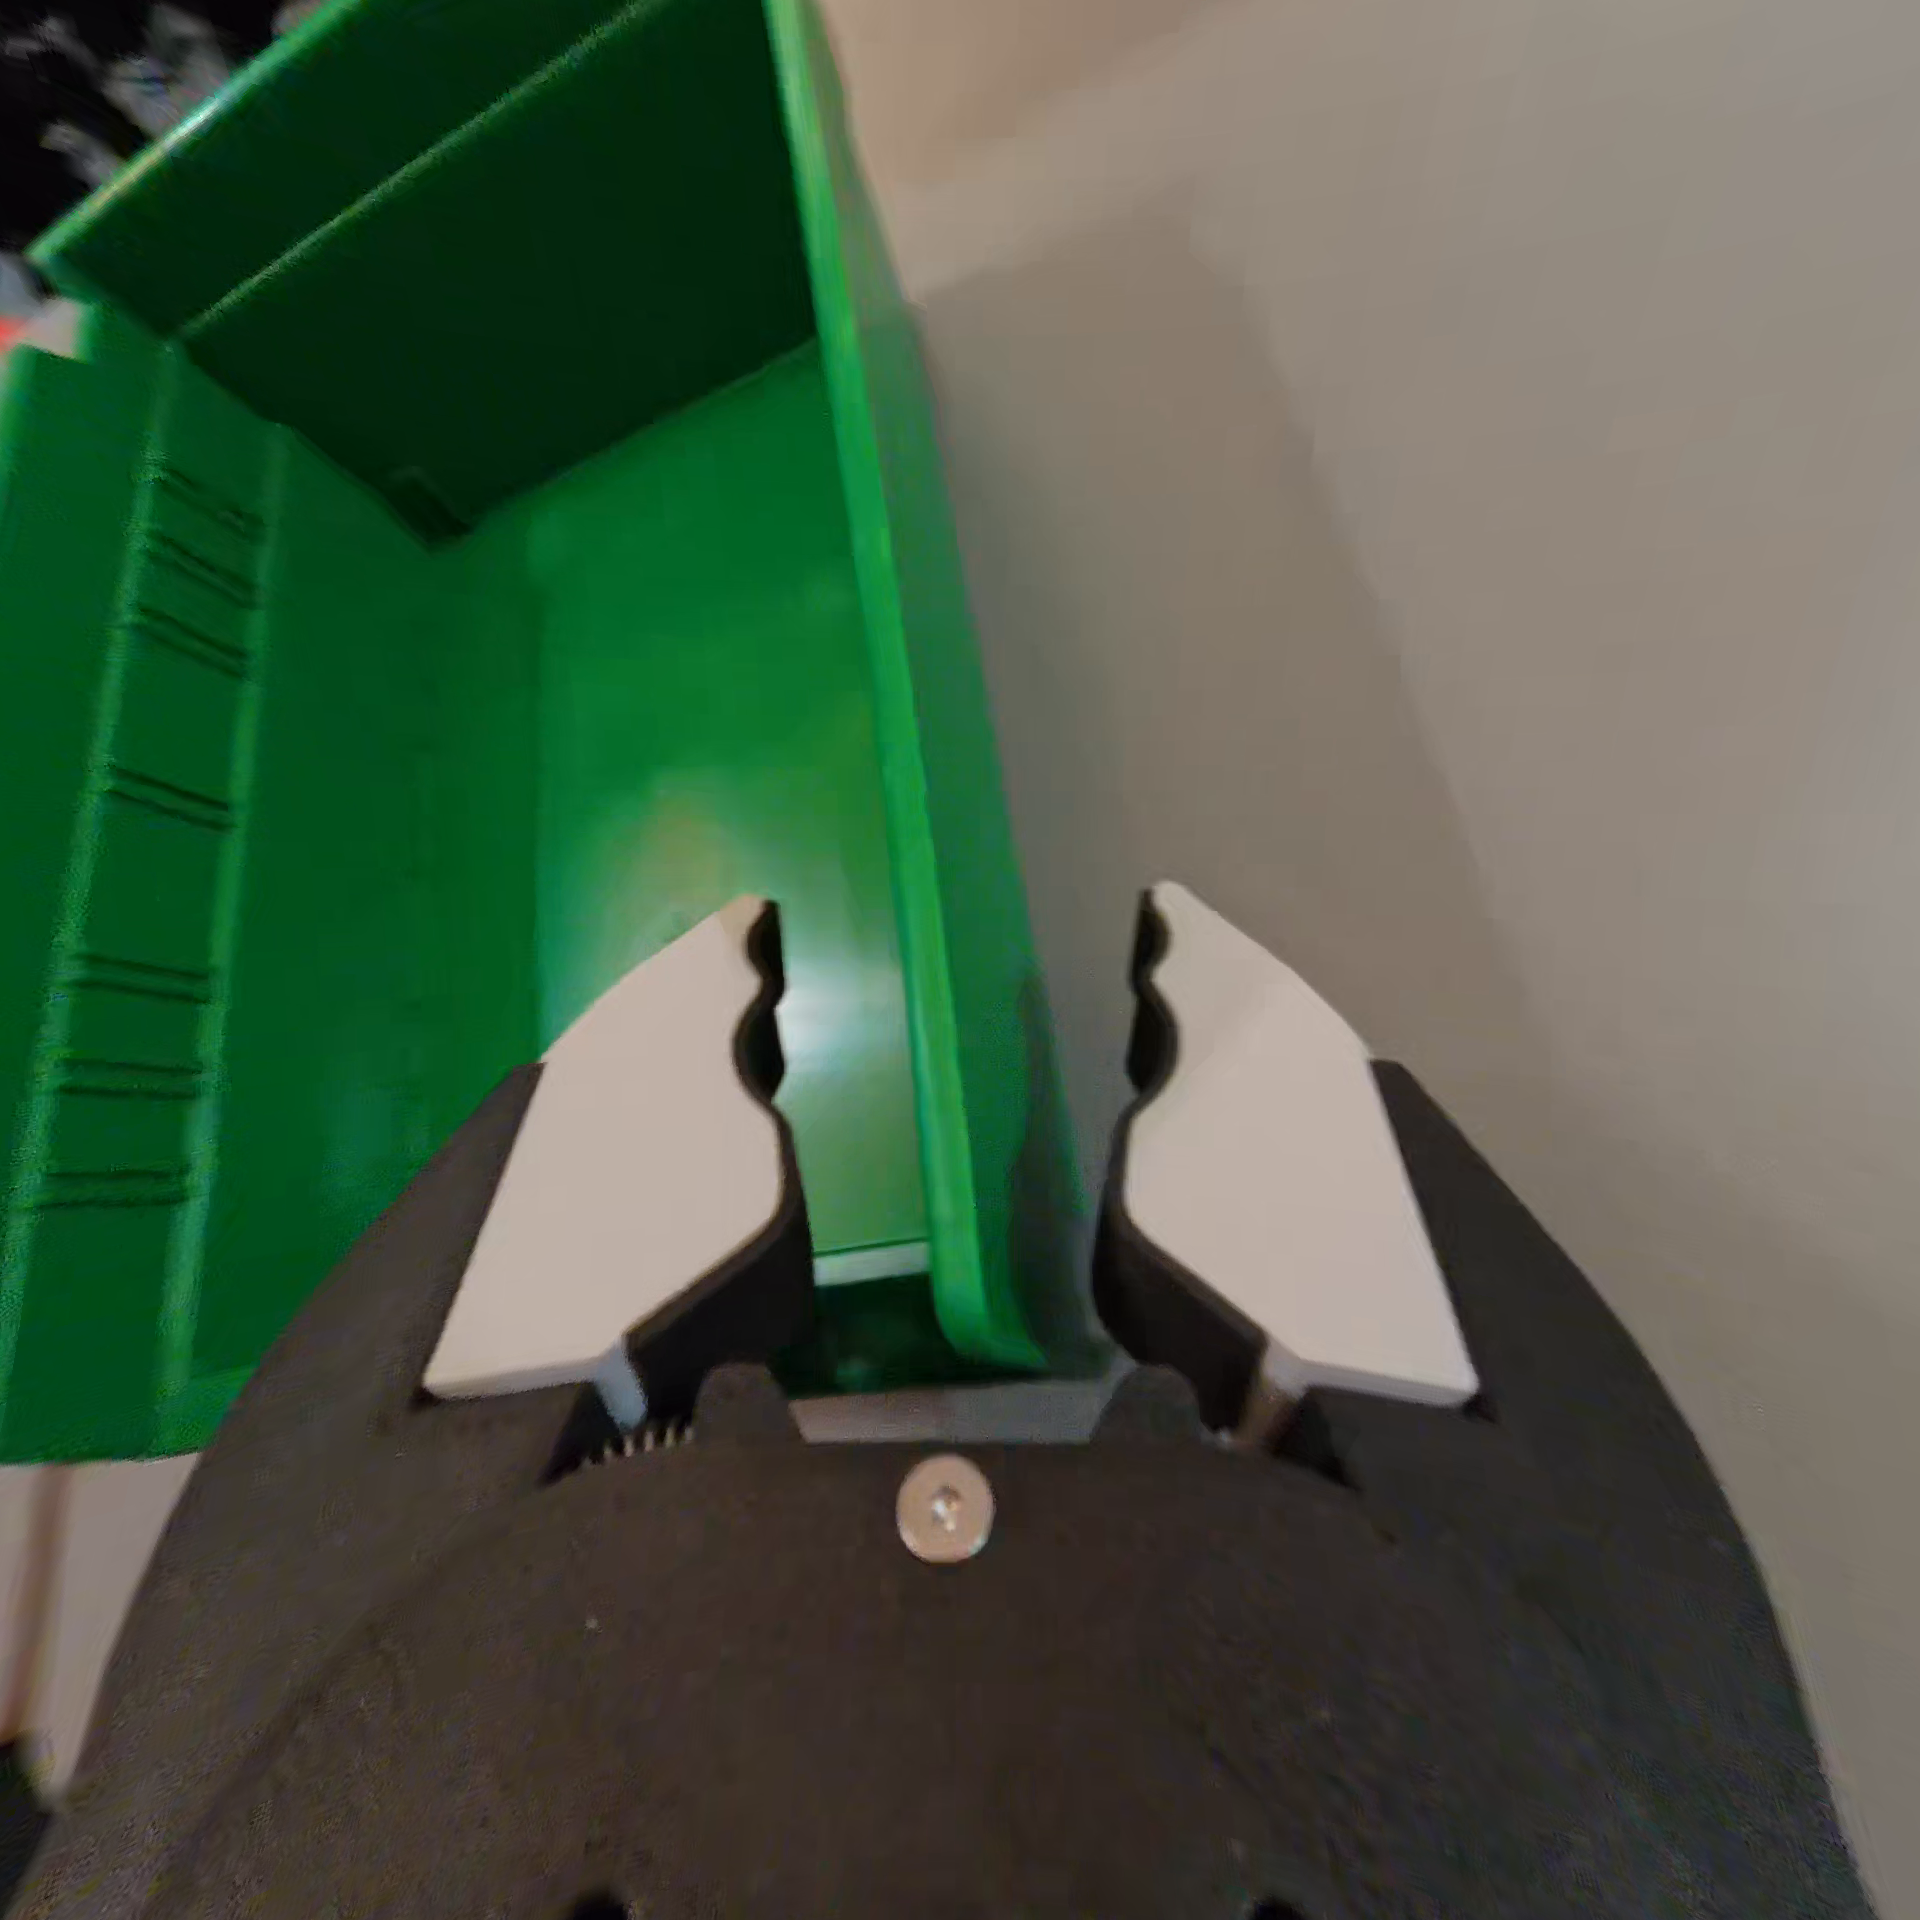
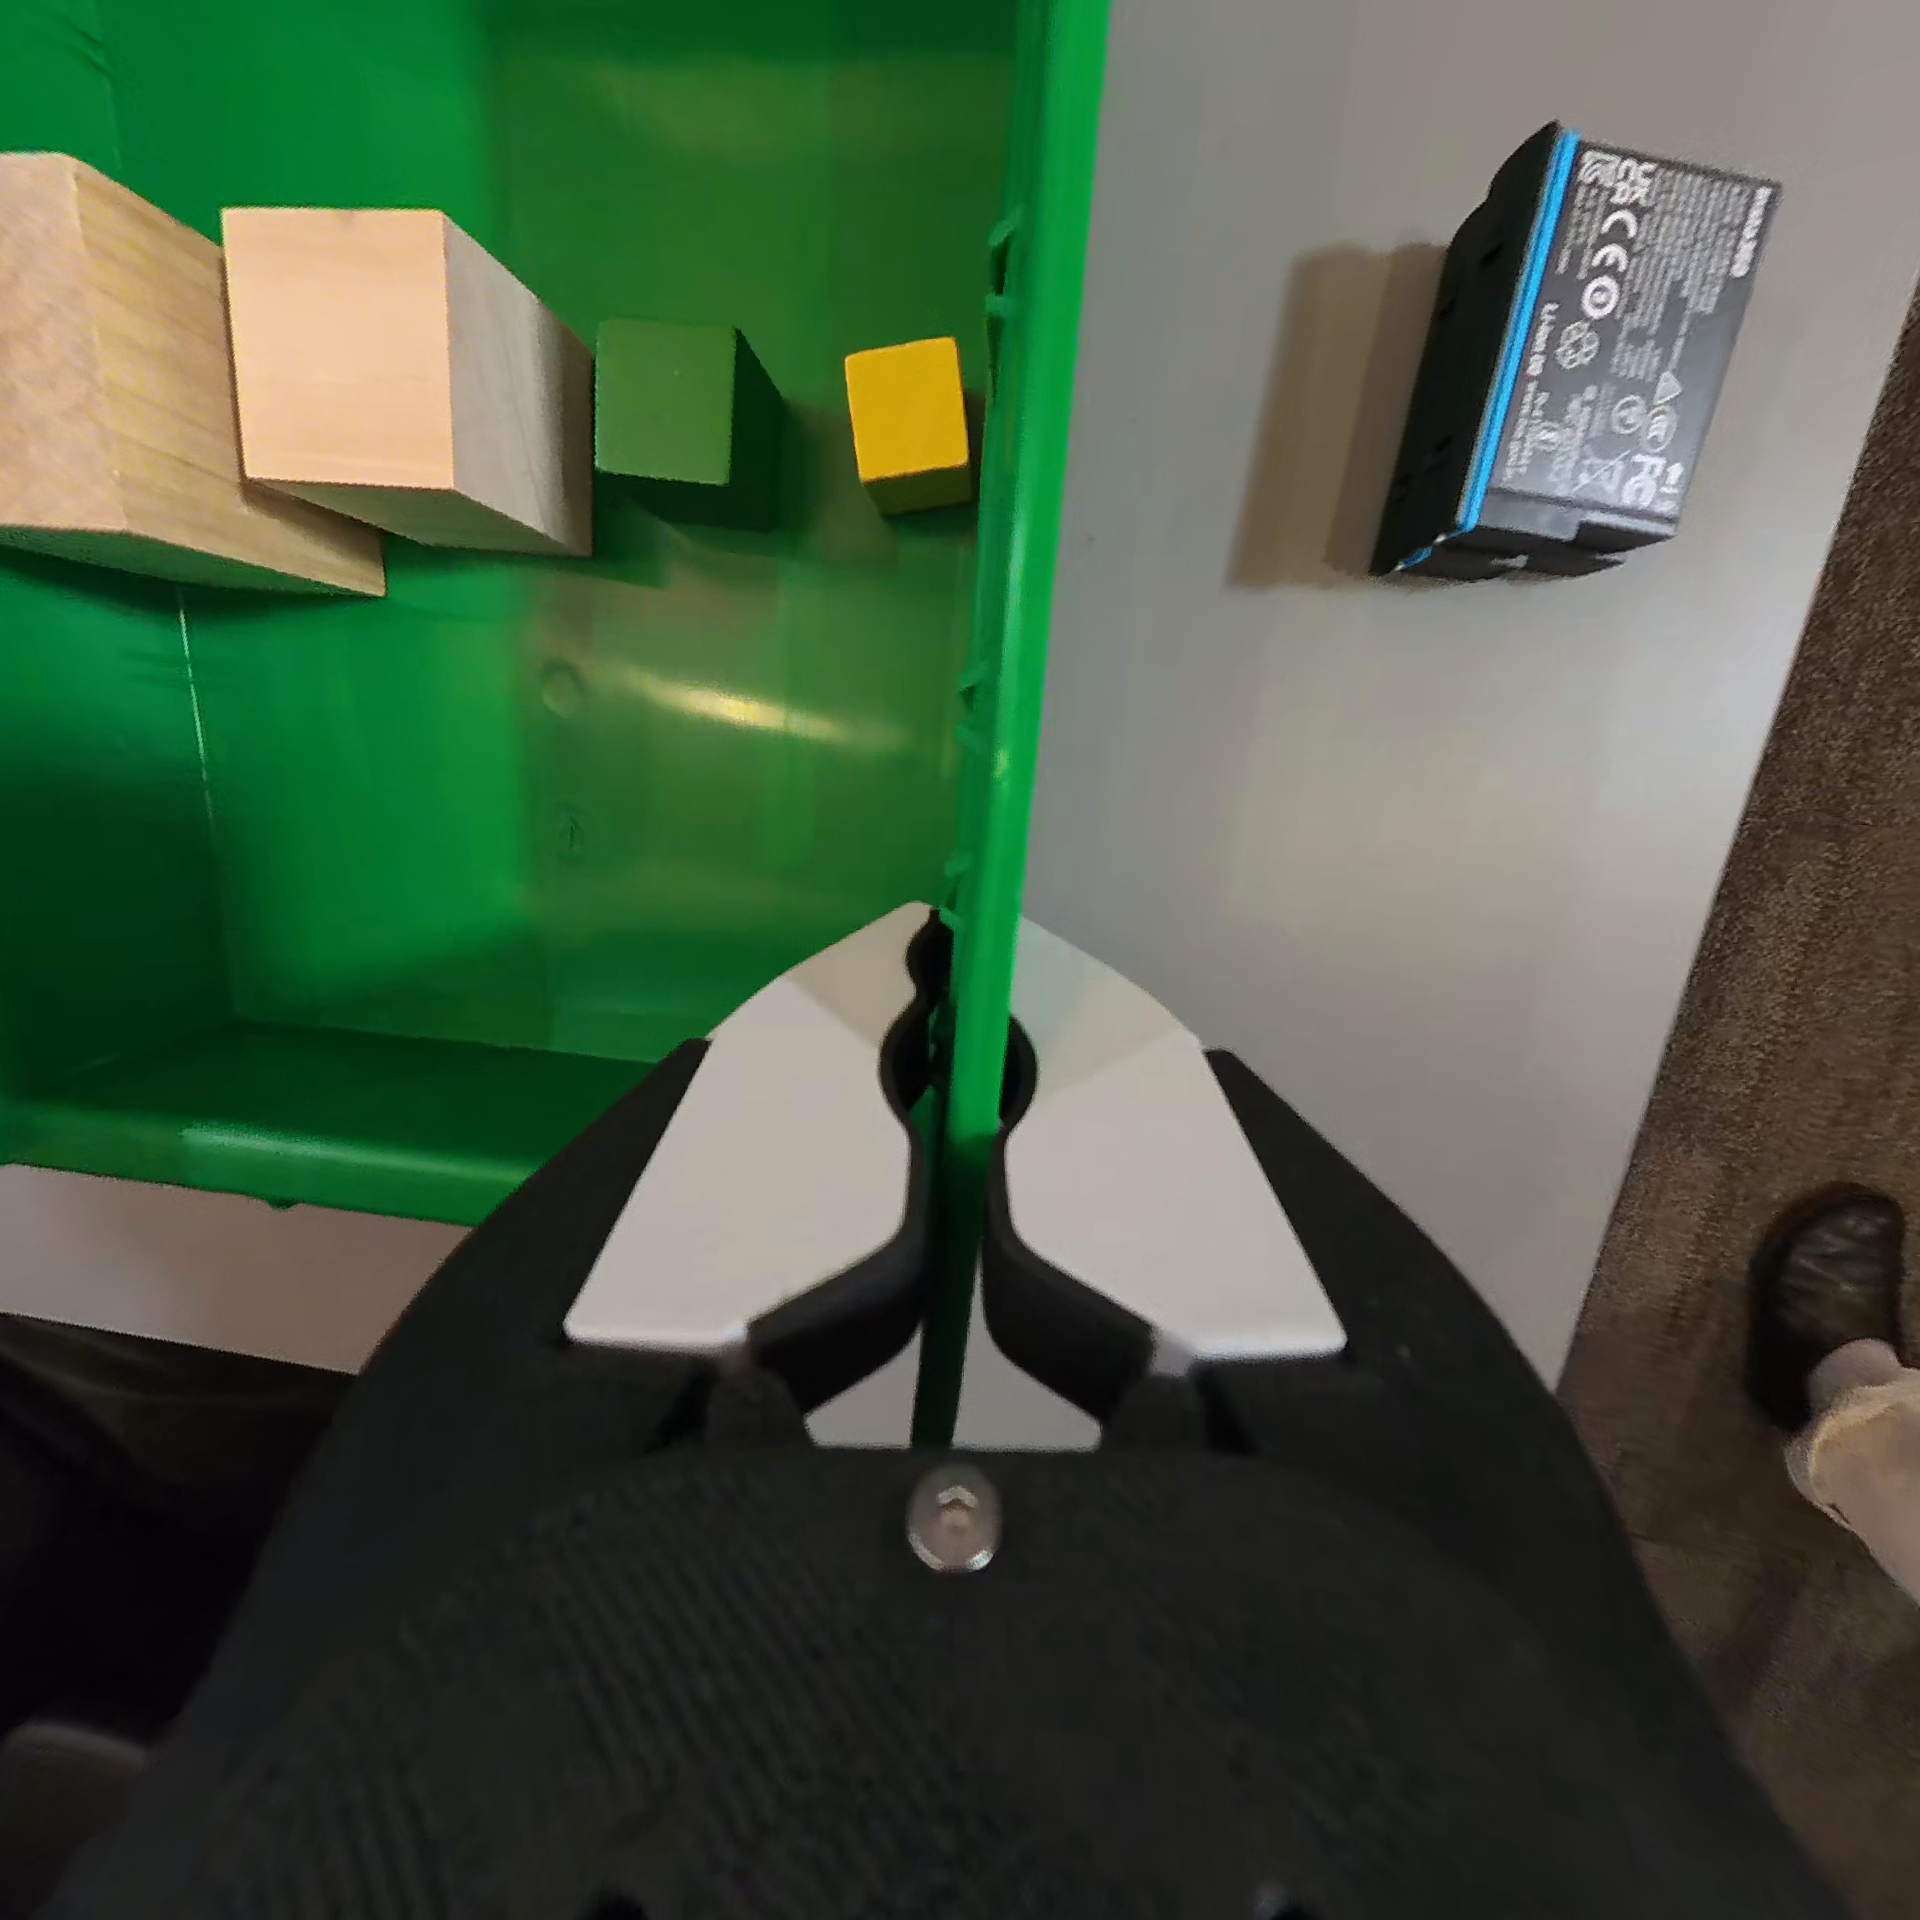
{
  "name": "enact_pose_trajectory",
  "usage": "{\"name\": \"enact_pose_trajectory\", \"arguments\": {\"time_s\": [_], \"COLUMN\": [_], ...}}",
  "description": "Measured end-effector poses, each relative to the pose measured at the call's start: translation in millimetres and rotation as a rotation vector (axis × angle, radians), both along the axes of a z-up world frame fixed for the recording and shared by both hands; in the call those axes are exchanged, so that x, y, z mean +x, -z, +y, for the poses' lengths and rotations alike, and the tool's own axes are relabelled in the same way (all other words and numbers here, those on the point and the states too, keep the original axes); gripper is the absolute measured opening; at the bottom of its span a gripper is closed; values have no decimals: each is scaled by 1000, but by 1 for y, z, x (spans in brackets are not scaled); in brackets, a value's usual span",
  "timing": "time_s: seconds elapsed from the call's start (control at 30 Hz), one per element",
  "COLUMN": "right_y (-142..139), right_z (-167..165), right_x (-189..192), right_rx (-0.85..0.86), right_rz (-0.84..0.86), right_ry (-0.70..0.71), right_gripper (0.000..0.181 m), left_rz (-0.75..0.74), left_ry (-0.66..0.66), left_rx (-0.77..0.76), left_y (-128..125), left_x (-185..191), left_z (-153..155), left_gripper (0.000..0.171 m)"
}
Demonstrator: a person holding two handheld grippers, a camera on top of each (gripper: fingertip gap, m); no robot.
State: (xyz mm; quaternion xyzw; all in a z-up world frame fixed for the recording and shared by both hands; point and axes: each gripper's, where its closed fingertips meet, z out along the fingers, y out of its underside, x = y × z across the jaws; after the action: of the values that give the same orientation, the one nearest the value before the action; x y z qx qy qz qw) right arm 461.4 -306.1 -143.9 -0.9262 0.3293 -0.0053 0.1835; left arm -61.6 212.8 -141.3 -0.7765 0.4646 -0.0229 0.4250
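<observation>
A green plastic bin (image 1: 665,727) lies on a white table (image 1: 1455,623). My left gripper (image 1: 956,909) is open and straddles the bin's right wall rim (image 1: 899,727): one finger is inside the bin, the other outside, with gaps on both sides. My right gripper (image 2: 971,925) is shut on the thin wall (image 2: 1023,520) of the green bin. Inside the bin, in the right wrist view, stand a large wooden block (image 2: 104,364), a paler wooden cube (image 2: 343,353), a green cube (image 2: 665,400) and a yellow cube (image 2: 904,410) next to the gripped wall.
A black battery with a blue band (image 2: 1558,364) lies on the white table (image 2: 1299,779) to the right of the bin. Past the table edge are brown carpet (image 2: 1818,935) and a person's shoe (image 2: 1829,1278). A second green panel (image 1: 416,239) rises behind the bin.
</observation>
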Motion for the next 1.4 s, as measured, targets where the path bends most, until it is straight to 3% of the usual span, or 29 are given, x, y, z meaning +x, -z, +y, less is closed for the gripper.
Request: {"name": "enact_pose_trajectory", "arguments": {"time_s": [0.07, 0.13, 0.17, 0.43, 0.63, 0.8, 1.0, 1.2, 1.4], "right_y": [0, 0, -1, -2, -2, -4, -3, -2, -3], "right_z": [1, 2, 3, 23, 68, 125, 212, 308, 408], "right_x": [-4, -8, -10, -40, -83, -132, -210, -300, -392], "right_rx": [-3, -8, -9, -5, 30, 38, 54, 61, 122], "right_rz": [-2, -4, -5, -29, -4, 22, 20, 19, 57], "right_ry": [9, 18, 23, 29, -9, -51, -111, -179, -236], "right_gripper": [5, 5, 5, 5, 5, 5, 5, 6, 9], "left_rz": [103, 60, 6, -183, -155, -229, -257, -250, -234], "left_ry": [-4, 58, 62, 58, 72, 101, 117, 38, -86], "left_rx": [73, 27, -36, -112, 43, 78, 104, 150, 168], "left_y": [5, 4, 4, -49, -93, -132, -161, -183, -188], "left_x": [-6, 2, 6, -7, -21, -20, -31, -72, -127], "left_z": [10, 2, -2, 2, -5, -14, -16, 4, 33], "left_gripper": [40, 11, 7, 6, 6, 6, 6, 7, 7]}}
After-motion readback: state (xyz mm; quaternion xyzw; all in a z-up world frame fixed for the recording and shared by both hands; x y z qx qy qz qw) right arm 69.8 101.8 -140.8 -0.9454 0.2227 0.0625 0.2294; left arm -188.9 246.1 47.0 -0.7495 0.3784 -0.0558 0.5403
